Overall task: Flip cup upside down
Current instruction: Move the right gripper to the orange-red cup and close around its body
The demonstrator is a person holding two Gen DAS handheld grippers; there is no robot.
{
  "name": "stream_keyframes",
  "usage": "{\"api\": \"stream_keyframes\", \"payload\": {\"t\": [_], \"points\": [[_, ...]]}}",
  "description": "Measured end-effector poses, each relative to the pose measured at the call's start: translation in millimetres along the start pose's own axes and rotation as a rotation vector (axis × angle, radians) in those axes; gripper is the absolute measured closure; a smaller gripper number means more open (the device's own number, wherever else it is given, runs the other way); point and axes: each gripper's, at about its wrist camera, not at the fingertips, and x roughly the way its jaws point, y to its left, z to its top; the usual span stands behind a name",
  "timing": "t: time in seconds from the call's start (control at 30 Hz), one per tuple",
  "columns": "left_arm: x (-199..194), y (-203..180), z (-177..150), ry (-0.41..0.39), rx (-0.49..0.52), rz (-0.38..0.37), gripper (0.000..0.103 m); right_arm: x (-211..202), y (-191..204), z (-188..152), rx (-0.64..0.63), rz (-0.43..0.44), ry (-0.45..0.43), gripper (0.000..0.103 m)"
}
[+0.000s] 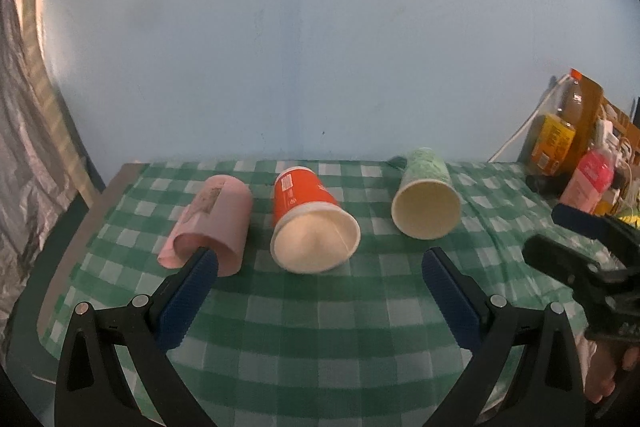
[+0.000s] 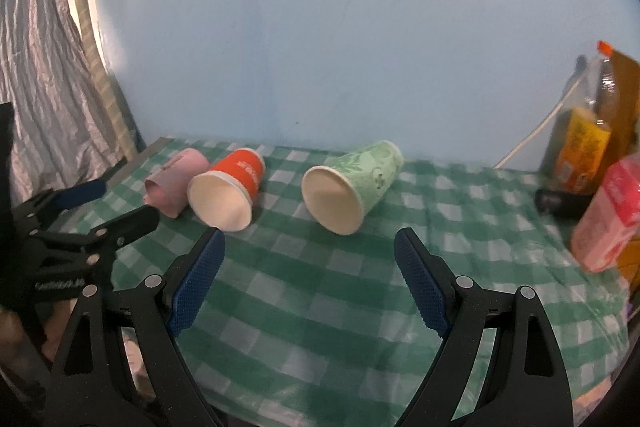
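Three paper cups lie on their sides on the green checked tablecloth (image 1: 320, 327), mouths towards me: a pink cup (image 1: 212, 223) on the left, a red cup (image 1: 308, 215) in the middle, a green cup (image 1: 426, 195) on the right. They also show in the right wrist view: pink cup (image 2: 174, 183), red cup (image 2: 228, 187), green cup (image 2: 352, 183). My left gripper (image 1: 320, 261) is open and empty just in front of the red cup. My right gripper (image 2: 310, 241) is open and empty in front of the green cup.
Bottles and cartons (image 1: 568, 147) stand at the table's right end, with a pink carton (image 2: 612, 215) nearest. A blue wall (image 1: 300, 47) runs behind the table. A grey curtain (image 2: 40, 87) hangs at the left.
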Motion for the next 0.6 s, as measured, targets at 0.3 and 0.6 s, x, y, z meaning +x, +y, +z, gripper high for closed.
{"api": "stream_keyframes", "payload": {"t": [0.3,0.6], "points": [[52.4,-1.2,43.0,0.155,0.029,0.093,0.000,38.8,-10.8,52.4,0.056,0.077,0.092,0.017],[96.8,-1.4,67.3,0.266,0.028,0.104,0.000,93.9,-16.5,91.4,0.136,0.166,0.261,0.017]]}}
